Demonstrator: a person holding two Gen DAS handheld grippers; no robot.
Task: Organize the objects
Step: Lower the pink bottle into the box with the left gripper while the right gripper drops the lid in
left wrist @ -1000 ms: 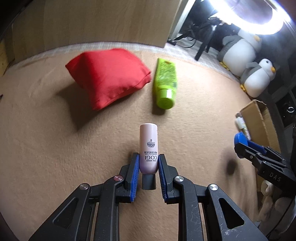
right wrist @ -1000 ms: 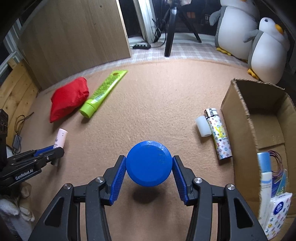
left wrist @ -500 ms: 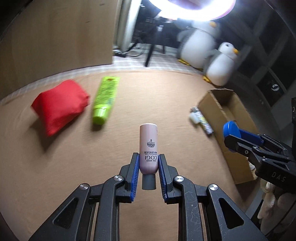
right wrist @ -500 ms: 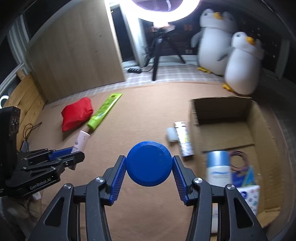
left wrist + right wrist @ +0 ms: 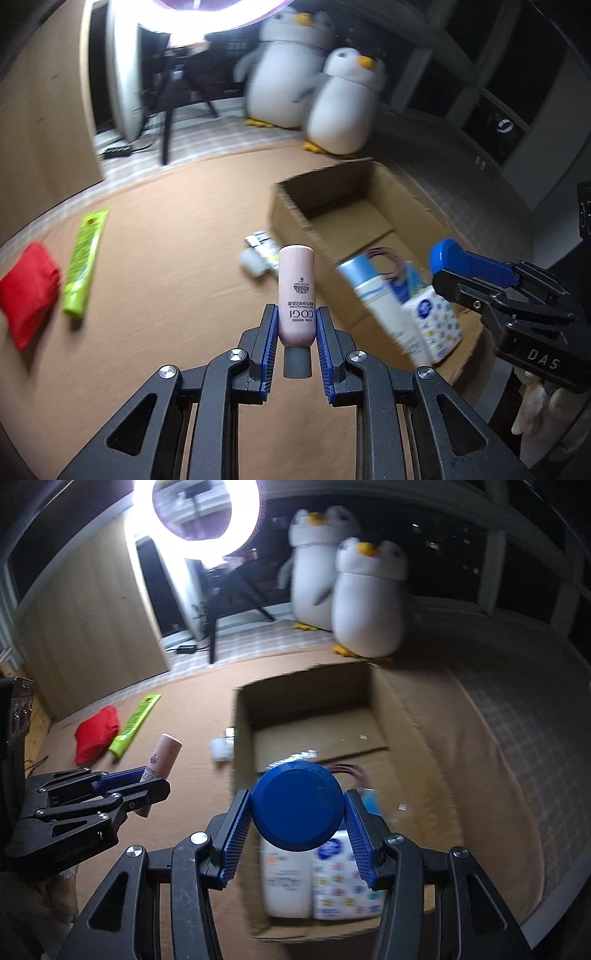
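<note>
My left gripper [image 5: 295, 325] is shut on a pink COGI tube [image 5: 296, 291], held above the tan carpet just left of the cardboard box [image 5: 295, 218]. My right gripper [image 5: 297, 812] is shut on a round blue lid or jar [image 5: 297, 805], raised over the near end of the box [image 5: 243, 723]. Inside the box lie a white and blue bottle [image 5: 373, 291], a patterned tissue pack [image 5: 436, 325] and some thin cords [image 5: 384, 254]. The left gripper [image 5: 147, 775] with the pink tube [image 5: 164, 755] also shows in the right wrist view.
On the carpet lie a red pouch [image 5: 26, 291], a green tube [image 5: 83, 258] and a white-capped patterned tube [image 5: 258, 254] beside the box. Two plush penguins [image 5: 343, 103] stand behind the box. A ring light [image 5: 205, 513] on a tripod [image 5: 166, 107] and a wooden panel [image 5: 92, 627] stand at the back.
Both grippers have swung right toward the cardboard box, each still holding its item. The right gripper now hangs over the box; the red pouch and green tube have slid to the far left.
</note>
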